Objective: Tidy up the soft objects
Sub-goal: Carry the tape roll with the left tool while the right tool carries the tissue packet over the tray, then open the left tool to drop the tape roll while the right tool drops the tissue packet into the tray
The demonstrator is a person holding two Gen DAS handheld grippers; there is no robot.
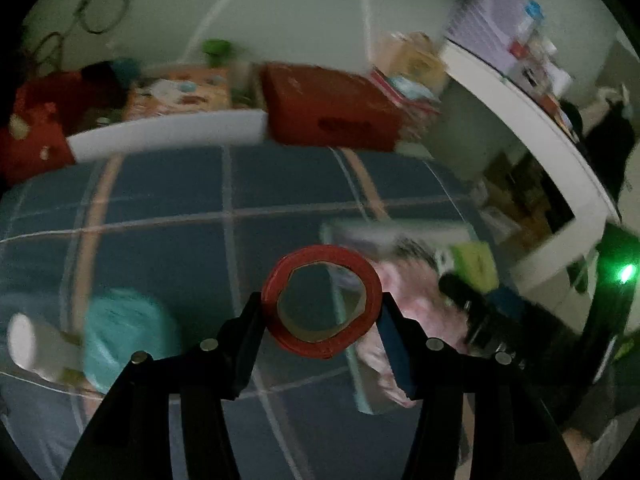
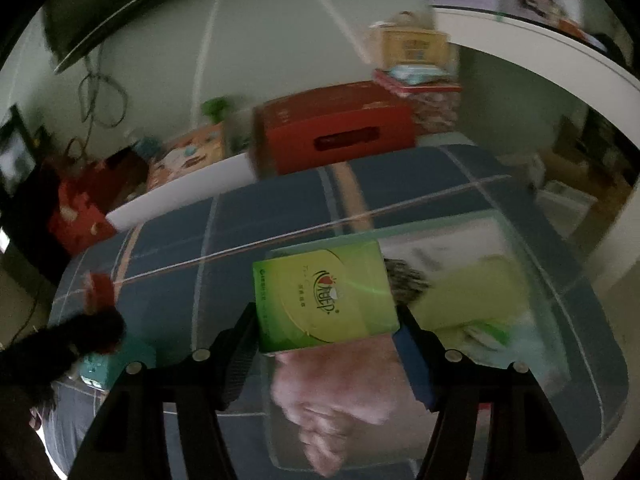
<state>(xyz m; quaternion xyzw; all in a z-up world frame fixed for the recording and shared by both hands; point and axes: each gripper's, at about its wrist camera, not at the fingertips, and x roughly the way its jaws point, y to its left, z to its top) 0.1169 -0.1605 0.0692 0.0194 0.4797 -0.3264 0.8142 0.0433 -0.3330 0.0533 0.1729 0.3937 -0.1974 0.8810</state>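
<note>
- Two grippers, both loaded: the left gripper (image 1: 320, 320) has its jaws clamped on a red tape roll (image 1: 321, 301), pads squeezing it from both sides, dead centre of the left wrist view.
- Right gripper (image 2: 326, 320) is pinching a green tissue pack (image 2: 326, 294) by its lower corners, middle of the right wrist view.
- Just past both sets of fingers there's a clear plastic bin (image 2: 520, 224) sitting on a blue plaid bedspread (image 1: 160, 192). Inside it I can make out a pink cloth (image 2: 336, 392) at lower centre and something yellow-green (image 2: 476, 292) to the right.
- Lower left of the left view: a teal bundle (image 1: 124, 332) lying on the bed with a white thing (image 1: 36, 344) touching it, well apart from the bin.
- My take on doing this step well: get each item fully over the bin opening before letting go, lower it onto the cloth instead of dropping, and take turns so the grippers don't bump at the rim.
- Hard to read: everything is dim and smeared with motion blur. The bin's near edge is cut off behind the fingers, the dark fuzzy patch beside the tissue pack is anybody's guess, and the clutter on the shelf at the top with the red box (image 1: 332, 108) is mostly mush.
</note>
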